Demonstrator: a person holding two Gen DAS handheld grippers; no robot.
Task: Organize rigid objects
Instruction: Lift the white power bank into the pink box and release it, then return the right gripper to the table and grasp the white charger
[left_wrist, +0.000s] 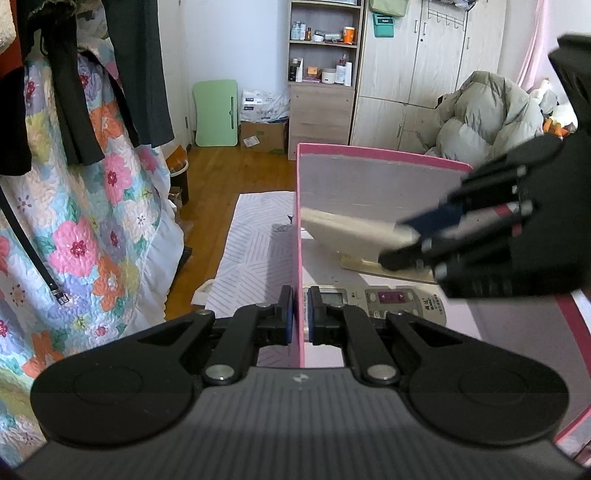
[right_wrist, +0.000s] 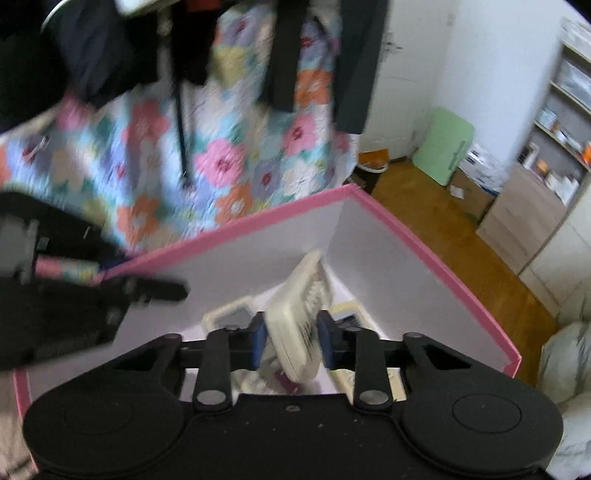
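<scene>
Bedroom, wooden floor (left_wrist: 229, 162), floral quilt (left_wrist: 92, 206) hanging at left with dark clothes (left_wrist: 122, 74) over it, pale wardrobe (left_wrist: 424, 55) and open shelf unit (left_wrist: 323, 40) at the back.

Nearest, a pink-edged box (left_wrist: 369, 177) with pale inner walls, open at the top, standing on a striped white cloth (left_wrist: 255, 240). Inside the box, on its bottom, a white remote control (left_wrist: 402, 299) with a small display and pink buttons, and a beige flat item beyond it, partly hidden.

Left hand-held gripper (left_wrist: 300, 314) clamped shut on the near side wall of the box, one blue pad on each face of the wall, the remote control just to its right inside.

Right hand-held gripper (right_wrist: 291, 334) reaching down into the box from the right, blurred. Between its blue pads, a cream remote control (right_wrist: 295, 325), tilted, far end pointing toward the box's back corner; left pad touching it, right pad just beside it, contact there too blurred to tell.
</scene>
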